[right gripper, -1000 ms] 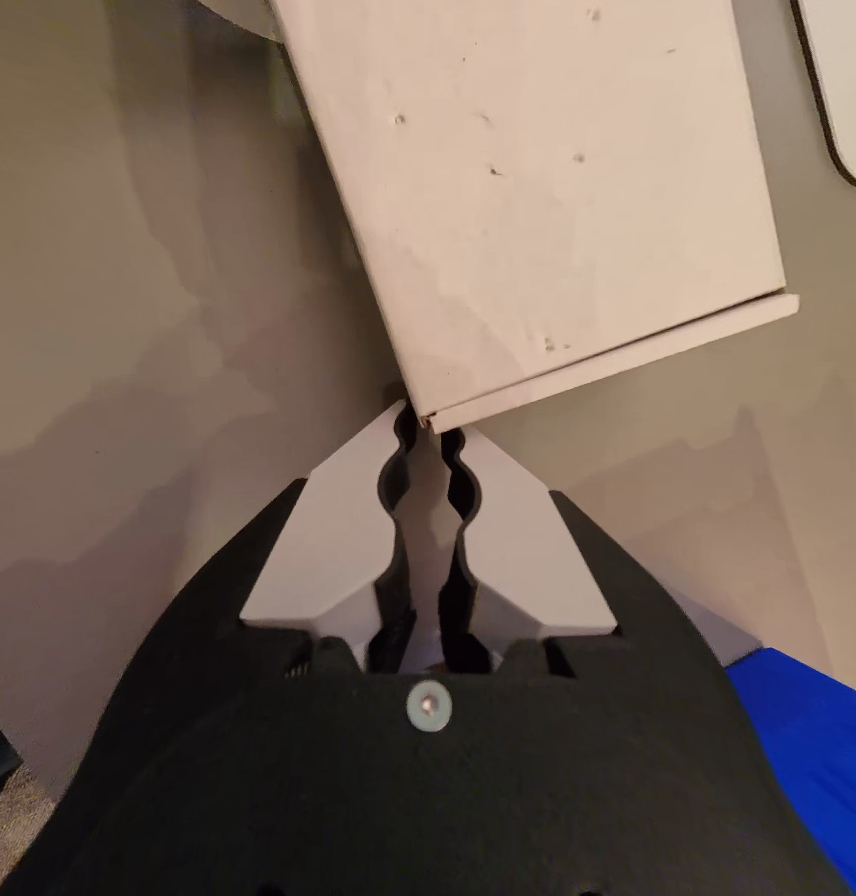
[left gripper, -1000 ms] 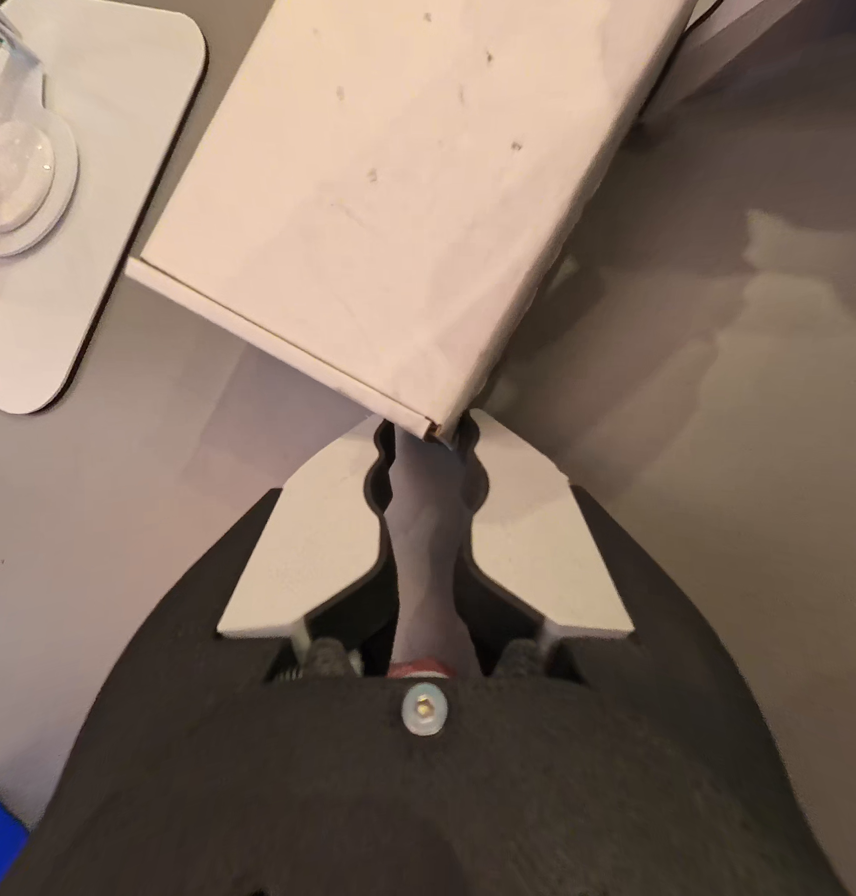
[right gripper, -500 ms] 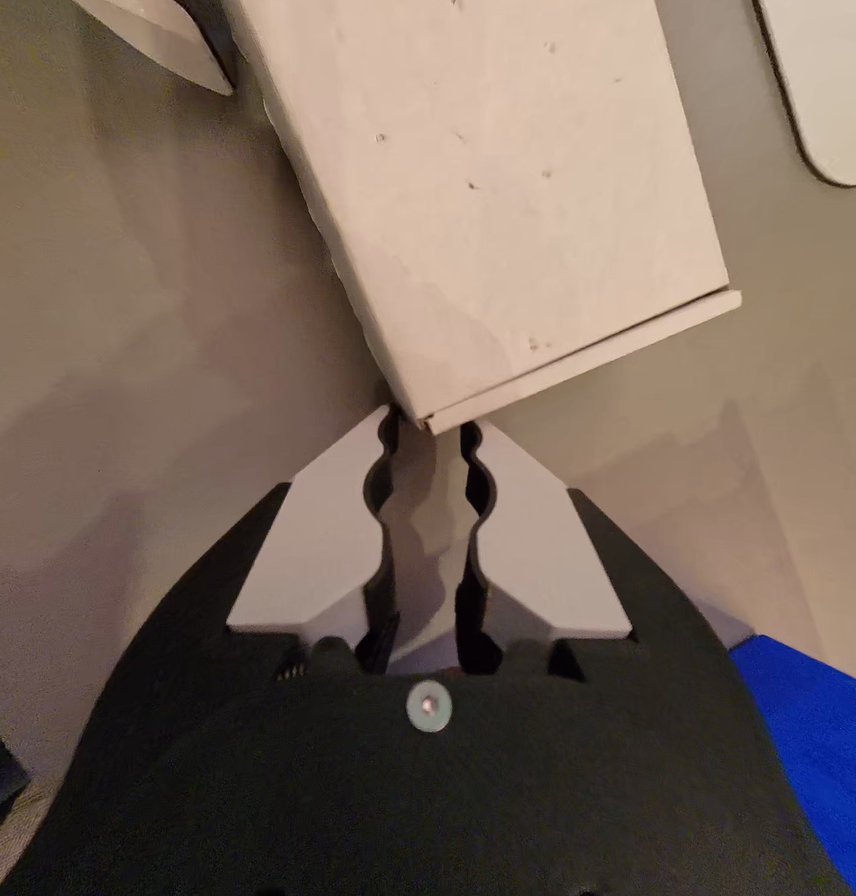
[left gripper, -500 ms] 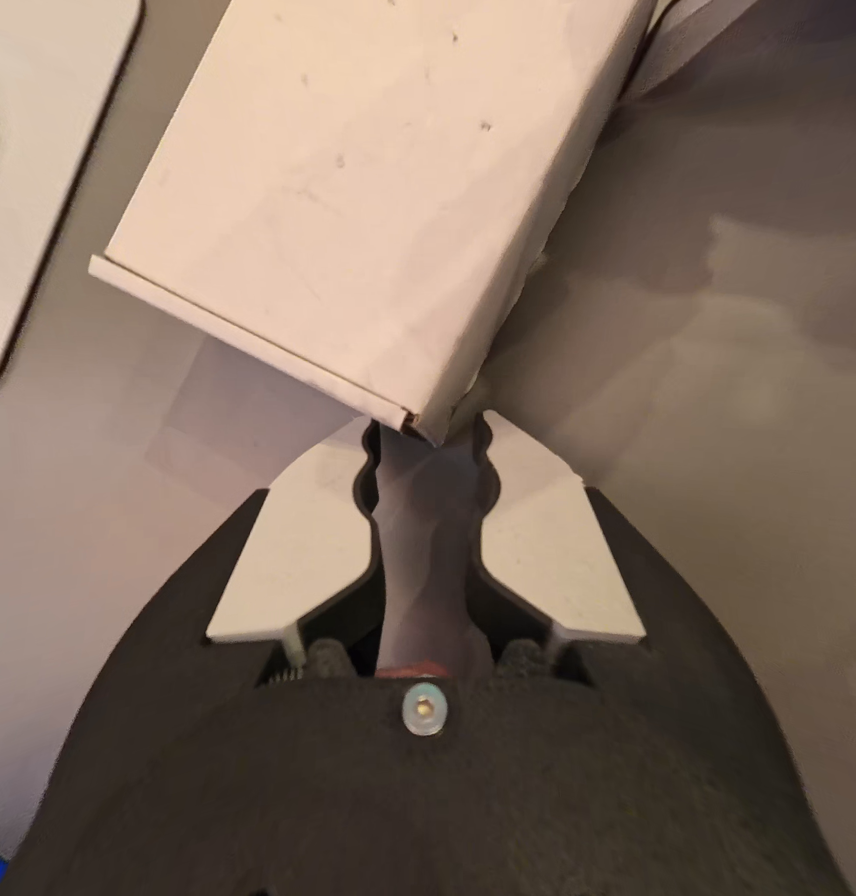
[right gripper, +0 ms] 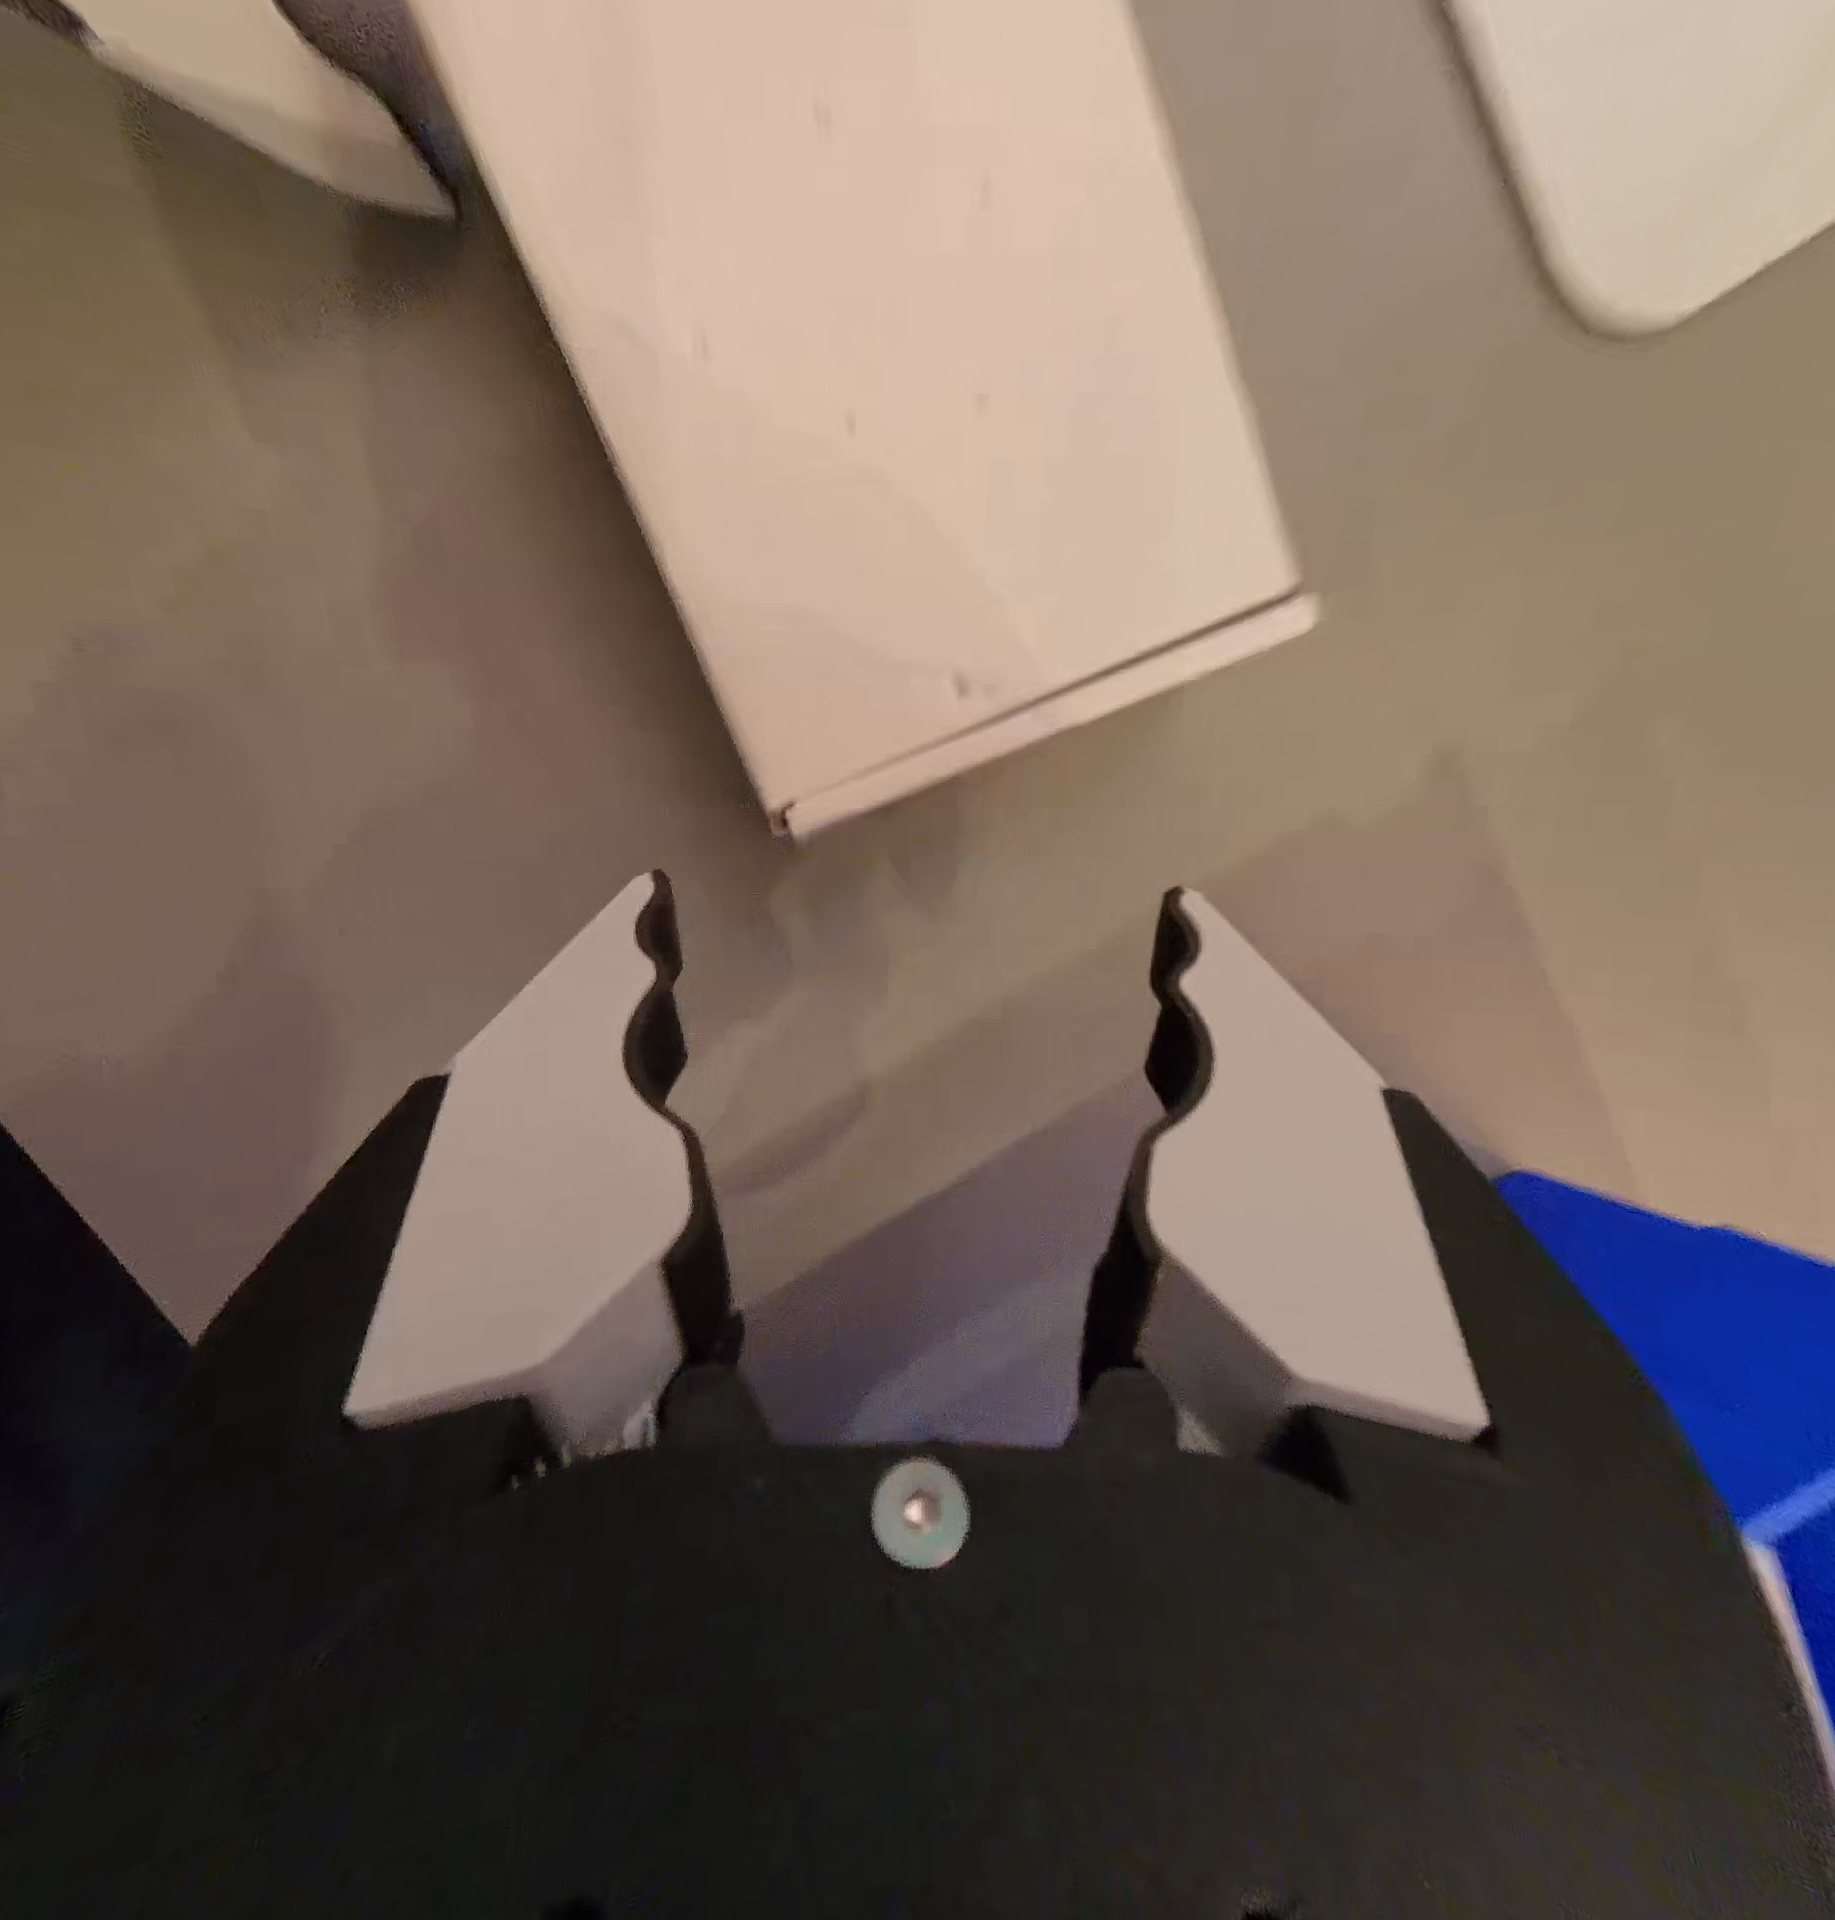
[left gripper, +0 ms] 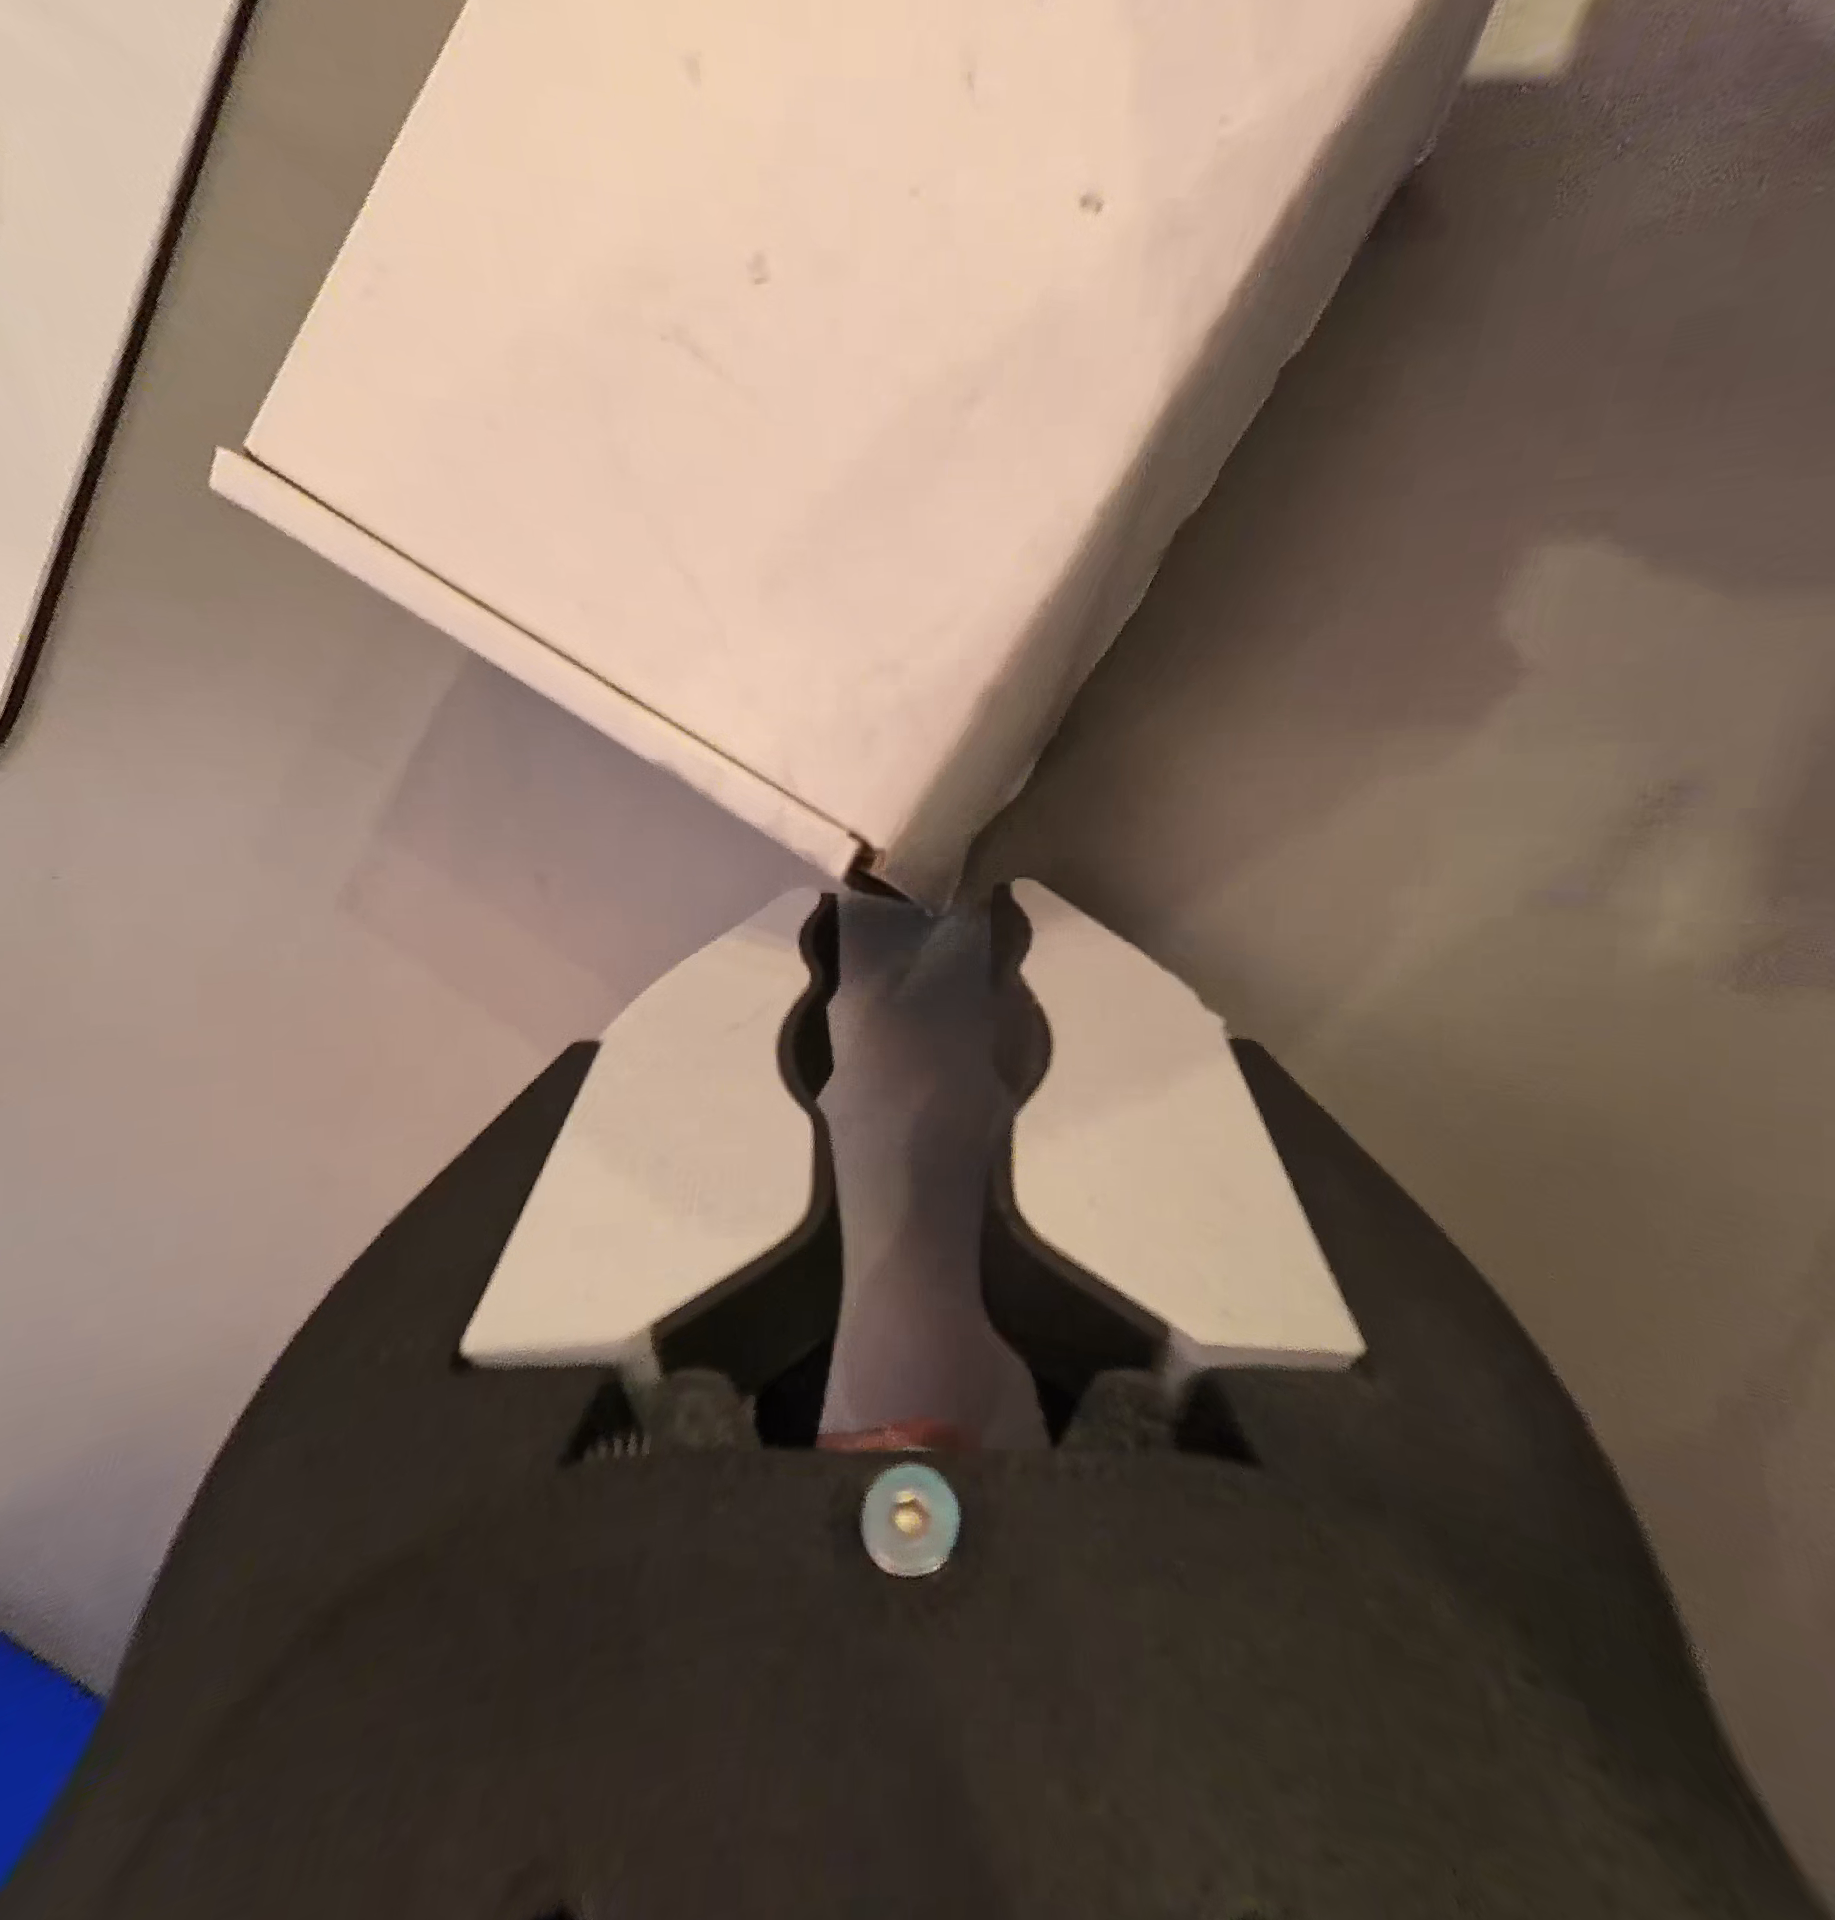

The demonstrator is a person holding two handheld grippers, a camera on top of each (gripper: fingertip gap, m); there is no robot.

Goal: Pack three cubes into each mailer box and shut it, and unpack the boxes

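Recorded grey tabletop [left gripper: 1515, 935] beneath both claws, dimly lit and crossed by shadows. Found one white mailer box [left gripper: 788, 416] lying flat directly ahead of both claws, lid down and front flap tucked. Judged shut. Could not confirm contents; saw no cubes in either view.

Noted white round-cornered board [left gripper: 40, 364] ahead and to the left of the left claw [left gripper: 918, 899]; same board [right gripper: 1671, 156] ahead and to the right of the right claw [right gripper: 913, 894]. Noted blue object [right gripper: 1723, 1351] close beside the right claw on its right, kind not determined.

Found left claw with jaws only narrowly parted, near corner of the box sitting at the very mouth between the tips. Could not tell whether touching; saw nothing clamped. Found right claw spread wide and empty, with the other near corner of the box [right gripper: 892, 416] just ahead of the tips and apart from them.

Assessed progress: closing of this box apparently done. Could not establish from these views the number of other boxes, their condition, or whether unpacking remained.
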